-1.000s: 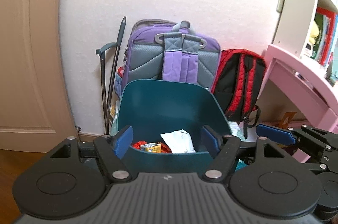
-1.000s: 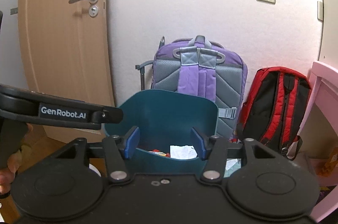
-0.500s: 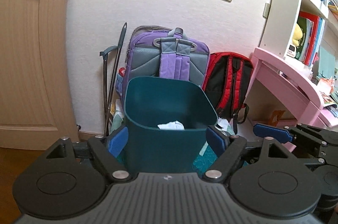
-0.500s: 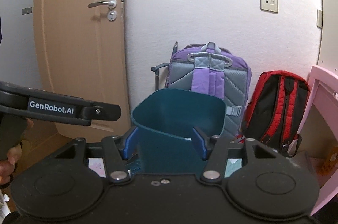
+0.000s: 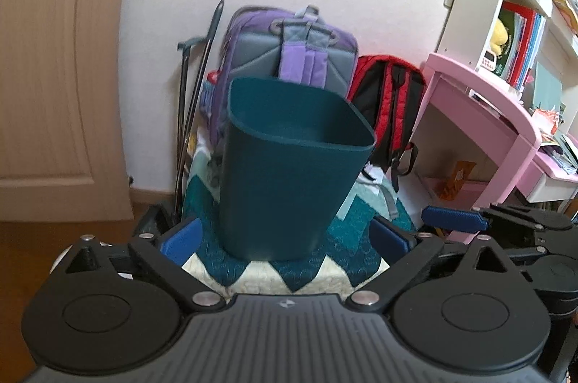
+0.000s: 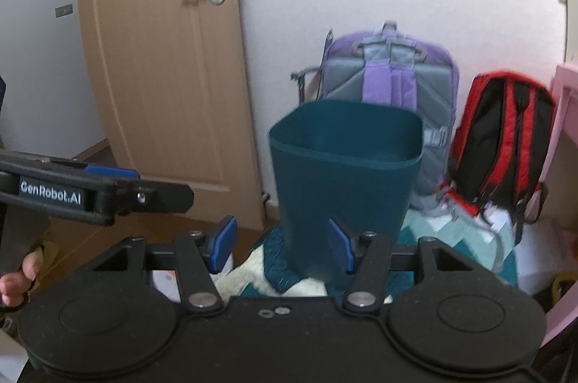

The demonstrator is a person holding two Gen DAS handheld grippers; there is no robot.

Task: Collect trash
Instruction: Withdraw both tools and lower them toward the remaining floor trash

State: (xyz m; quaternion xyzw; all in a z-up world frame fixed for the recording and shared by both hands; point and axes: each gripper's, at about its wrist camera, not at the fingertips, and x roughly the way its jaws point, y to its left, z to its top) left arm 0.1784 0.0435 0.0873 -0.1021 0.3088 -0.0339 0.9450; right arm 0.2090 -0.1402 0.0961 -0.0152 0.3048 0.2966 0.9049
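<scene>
Against the white wall, on a teal-and-cream zigzag quilt (image 5: pixel 274 274): dark teal trash bin (image 5: pixel 289 173), upright, inside hidden at this angle, so contents cannot be told. Right behind it, a purple and grey backpack (image 5: pixel 289 47); just beside that, toward the pink desk (image 5: pixel 480 101), a red and black backpack (image 5: pixel 390 94). Wooden door (image 6: pixel 159 58) off to the other side.

Left tool (image 5: pixel 285 236): blue pads wide apart, jaws just been opening, nothing gripped; base of the bin seen between the pads but untouched. Also visible from the right wrist view as a black bar with a blue pad, a hand (image 6: pixel 16 278) below it.

Right tool (image 6: pixel 281 246): released too, pads parted, empty; one pad overlapping the bin's lower wall in view, contact not seen. Bin partly blurred in this view.
</scene>
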